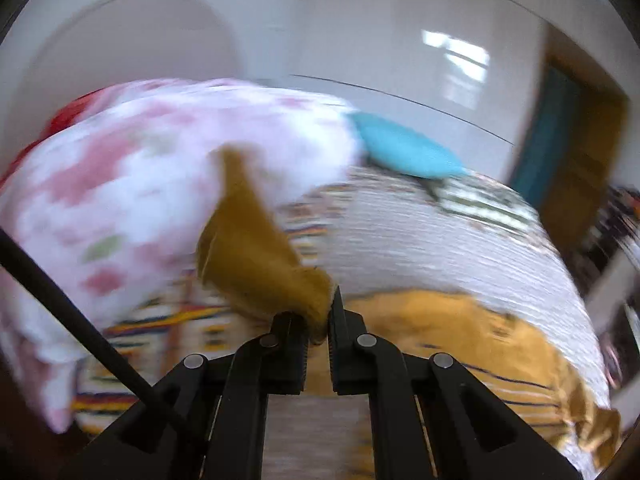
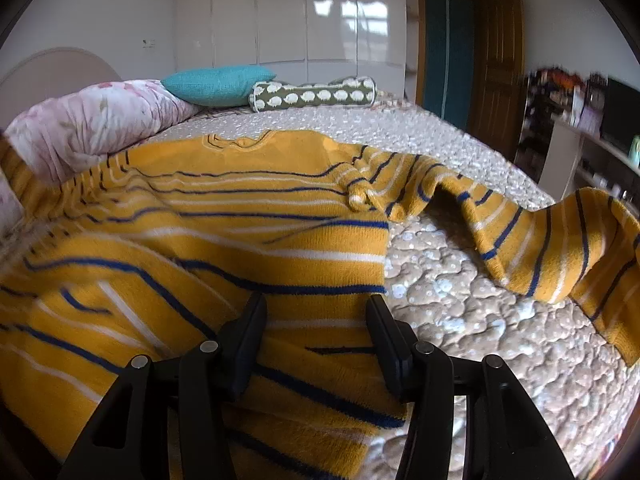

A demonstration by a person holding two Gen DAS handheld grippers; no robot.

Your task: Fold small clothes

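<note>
A mustard-yellow sweater [image 2: 240,216] with blue and white stripes lies spread on the quilted bedspread [image 2: 460,300]. One sleeve [image 2: 560,248] trails off to the right. My right gripper [image 2: 316,308] hovers open just over the sweater's lower body, and its pads do not press the cloth. In the blurred left wrist view, my left gripper [image 1: 320,320] is shut on a bunched piece of the sweater [image 1: 248,252], which rises from the jaws up and to the left. The sweater's body [image 1: 460,332] lies on the bed below and to the right.
A pink floral quilt [image 2: 88,120] is heaped at the bed's left. A teal cushion [image 2: 216,84] and a patterned bolster [image 2: 316,94] lie at the far end. White wardrobe doors [image 2: 304,12], a wooden door [image 2: 496,64] and cluttered shelves [image 2: 580,120] stand beyond.
</note>
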